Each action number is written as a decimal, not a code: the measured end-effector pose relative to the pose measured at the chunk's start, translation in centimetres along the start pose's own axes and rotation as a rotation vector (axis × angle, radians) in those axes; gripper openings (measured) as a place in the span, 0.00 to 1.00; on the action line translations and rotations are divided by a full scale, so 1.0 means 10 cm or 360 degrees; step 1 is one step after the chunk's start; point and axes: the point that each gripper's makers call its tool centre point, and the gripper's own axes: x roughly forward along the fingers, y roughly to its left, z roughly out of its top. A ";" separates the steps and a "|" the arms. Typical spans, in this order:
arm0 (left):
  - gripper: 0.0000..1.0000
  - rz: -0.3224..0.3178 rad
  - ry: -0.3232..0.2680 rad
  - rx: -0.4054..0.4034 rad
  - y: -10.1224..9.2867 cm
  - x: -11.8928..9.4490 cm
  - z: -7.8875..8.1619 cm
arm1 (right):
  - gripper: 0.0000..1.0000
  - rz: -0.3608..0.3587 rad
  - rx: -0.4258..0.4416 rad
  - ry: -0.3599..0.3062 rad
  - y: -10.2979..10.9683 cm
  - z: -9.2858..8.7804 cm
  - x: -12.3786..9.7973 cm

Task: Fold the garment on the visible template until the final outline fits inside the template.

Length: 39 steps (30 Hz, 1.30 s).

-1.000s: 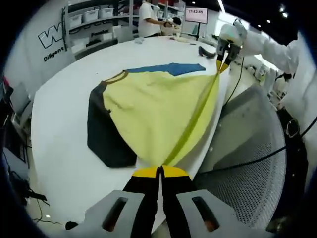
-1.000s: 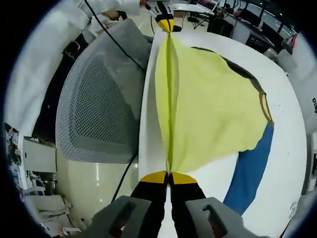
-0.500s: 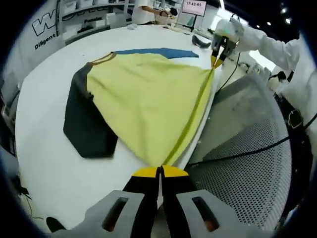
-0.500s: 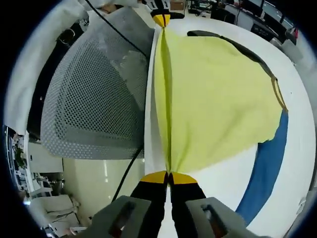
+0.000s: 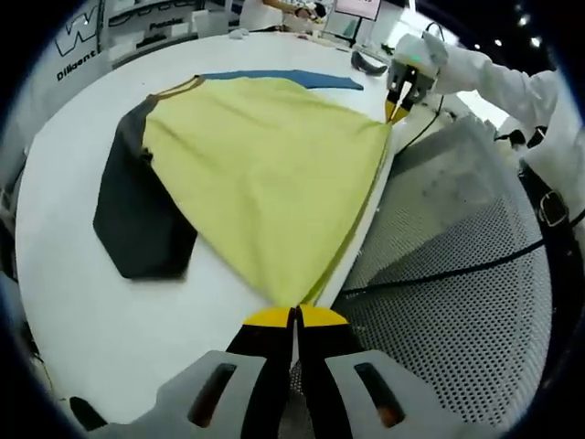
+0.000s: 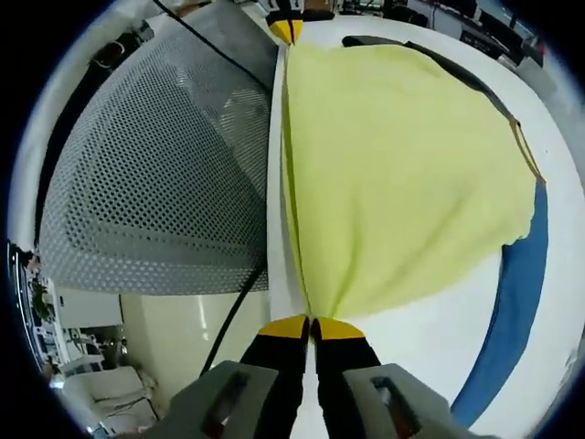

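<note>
Hem of the yellow garment (image 5: 265, 174) is what both tools hold: the left hand-held gripper (image 5: 294, 315) has its jaws closed tight on one corner of it, and the right hand-held gripper (image 6: 312, 322) is clamped the same way on the other corner. The hem runs taut and straight between them, just past the near edge of the white bench (image 5: 82, 274), so that edge of the cloth is lifted while the rest of the body lies spread on the bench top.

From each gripper the garment stretches away toward the far side of the bench. In the left gripper view it fans out to the left of the stretched hem, with the dark sleeve (image 5: 137, 219) lying flat on the near left and the collar at the far left end. Its long axis, hem to collar, runs from the held edge across the bench, so the shirt points away from the person with the neck farthest off. Neither gripper is nearer than the other; each sits at one end of the same edge.

A blue strip (image 5: 283, 79), probably the template marking, lies on the bench beyond the collar end; in the right gripper view it curves past the right side of the cloth (image 6: 512, 311). A perforated grey chair back (image 6: 155, 174) stands just off the bench edge, under the hem.

The coming fold most likely means carrying the hem forward along that long axis toward the collar, both ends kept level.
</note>
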 end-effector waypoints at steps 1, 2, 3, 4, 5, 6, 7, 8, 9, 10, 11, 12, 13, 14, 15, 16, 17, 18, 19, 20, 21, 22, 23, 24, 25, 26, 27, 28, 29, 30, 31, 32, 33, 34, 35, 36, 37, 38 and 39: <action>0.00 0.0002 0.0005 0.0008 0.00 0.01 -0.01 | 0.00 0.0004 0.0005 0.0001 0.01 -0.01 0.01; 0.00 0.0003 0.0007 0.0014 0.00 0.03 -0.02 | 0.00 0.0006 0.0009 0.0003 0.01 -0.01 0.03; 0.00 0.0002 0.0014 0.0016 -0.01 0.04 -0.03 | 0.00 0.0007 0.0015 0.0006 0.01 -0.02 0.04; 0.00 -0.0003 0.0027 0.0016 -0.01 0.05 -0.05 | 0.00 0.0006 0.0016 0.0007 0.01 -0.03 0.05; 0.00 -0.0004 0.0047 0.0025 -0.02 0.07 -0.07 | 0.00 0.0005 0.0018 0.0008 0.02 -0.03 0.06; 0.00 -0.0001 0.0065 0.0032 -0.02 0.08 -0.10 | 0.00 0.0012 0.0023 0.0008 0.03 -0.03 0.07; 0.00 -0.0003 0.0069 0.0033 -0.02 0.08 -0.11 | 0.00 0.0020 0.0027 0.0010 0.04 -0.04 0.08; 0.00 -0.0005 0.0073 0.0034 -0.02 0.09 -0.12 | 0.00 0.0026 0.0029 0.0016 0.05 -0.05 0.09; 0.00 -0.0007 0.0074 0.0034 -0.02 0.09 -0.13 | 0.00 0.0025 0.0028 0.0020 0.06 -0.06 0.10; 0.00 -0.0010 0.0074 0.0026 -0.03 0.10 -0.13 | 0.00 0.0020 0.0028 0.0014 0.06 -0.07 0.11; 0.00 -0.0011 0.0074 0.0024 -0.03 0.10 -0.13 | 0.01 0.0021 0.0037 0.0007 0.06 -0.07 0.12; 0.00 -0.0014 0.0074 0.0021 -0.03 0.10 -0.13 | 0.02 0.0026 0.0045 0.0003 0.07 -0.07 0.12; 0.00 -0.0021 0.0077 0.0019 -0.04 0.10 -0.14 | 0.03 0.0034 0.0056 0.0005 0.08 -0.08 0.13; 0.00 -0.0030 0.0090 0.0016 -0.05 0.10 -0.16 | 0.03 0.0058 0.0072 0.0013 0.11 -0.10 0.13; 0.00 -0.0030 0.0100 0.0023 -0.04 0.10 -0.17 | 0.03 0.0109 0.0086 0.0035 0.18 -0.14 0.14; 0.00 -0.0032 0.0105 0.0022 -0.04 0.10 -0.18 | 0.04 0.0112 0.0086 0.0039 0.19 -0.16 0.14; 0.00 -0.0043 0.0103 0.0014 -0.04 0.09 -0.20 | 0.05 0.0121 0.0092 0.0049 0.21 -0.18 0.14; 0.00 -0.0047 0.0099 0.0008 -0.04 0.07 -0.20 | 0.07 0.0125 0.0101 0.0047 0.23 -0.19 0.12; 0.00 -0.0050 0.0093 0.0004 -0.04 0.06 -0.20 | 0.08 0.0135 0.0128 0.0031 0.24 -0.19 0.10; 0.00 -0.0045 0.0071 -0.0006 -0.03 0.03 -0.18 | 0.09 0.0140 0.0169 -0.0001 0.25 -0.17 0.07; 0.00 -0.0040 0.0037 -0.0024 -0.02 -0.01 -0.14 | 0.09 0.0125 0.0171 -0.0040 0.23 -0.13 0.03; 0.00 -0.0037 0.0014 -0.0038 -0.01 -0.03 -0.12 | 0.09 0.0106 0.0175 -0.0068 0.21 -0.10 0.00; 0.00 -0.0031 -0.0011 -0.0051 0.01 -0.06 -0.09 | 0.09 0.0088 0.0186 -0.0088 0.18 -0.07 -0.03; 0.00 -0.0022 -0.0037 -0.0058 0.04 -0.09 -0.06 | 0.09 0.0065 0.0192 -0.0105 0.15 -0.04 -0.07; 0.00 -0.0013 -0.0050 -0.0063 0.06 -0.10 -0.04 | 0.09 0.0048 0.0189 -0.0108 0.12 -0.03 -0.09; 0.00 0.0001 -0.0069 -0.0062 0.08 -0.13 -0.01 | 0.09 0.0028 0.0179 -0.0112 0.09 0.00 -0.11; 0.00 0.0009 -0.0083 -0.0059 0.09 -0.14 0.01 | 0.08 0.0021 0.0171 -0.0113 0.08 0.02 -0.11; 0.00 0.0017 -0.0094 -0.0061 0.10 -0.15 0.02 | 0.08 0.0015 0.0163 -0.0115 0.06 0.04 -0.12; 0.00 0.0023 -0.0105 -0.0062 0.11 -0.16 0.04 | 0.09 0.0013 0.0158 -0.0118 0.05 0.06 -0.12; 0.00 0.0029 -0.0121 -0.0060 0.11 -0.16 0.07 | 0.08 0.0010 0.0154 -0.0121 0.05 0.07 -0.13; 0.00 0.0031 -0.0130 -0.0059 0.11 -0.16 0.08 | 0.08 0.0003 0.0149 -0.0124 0.03 0.09 -0.13; 0.00 0.0033 -0.0140 -0.0058 0.11 -0.16 0.10 | 0.08 -0.0001 0.0145 -0.0124 0.02 0.10 -0.12; 0.00 0.0036 -0.0145 -0.0054 0.11 -0.16 0.11 | 0.08 -0.0009 0.0138 -0.0125 0.01 0.11 -0.12; 0.00 0.0041 -0.0150 -0.0048 0.11 -0.16 0.12 | 0.08 -0.0013 0.0137 -0.0129 0.00 0.12 -0.13; 0.00 0.0045 -0.0156 -0.0044 0.11 -0.16 0.13 | 0.08 -0.0018 0.0137 -0.0138 -0.01 0.14 -0.13; 0.00 0.0051 -0.0165 -0.0041 0.12 -0.16 0.15 | 0.09 -0.0037 0.0141 -0.0168 -0.04 0.17 -0.13; 0.00 0.0061 -0.0178 -0.0036 0.11 -0.17 0.17 | 0.09 -0.0047 0.0149 -0.0190 -0.05 0.20 -0.14; 0.00 0.0066 -0.0185 -0.0035 0.12 -0.17 0.18 | 0.09 -0.0056 0.0157 -0.0216 -0.07 0.23 -0.15; 0.00 0.0079 -0.0196 -0.0036 0.14 -0.17 0.20 | 0.10 -0.0063 0.0169 -0.0249 -0.08 0.27 -0.16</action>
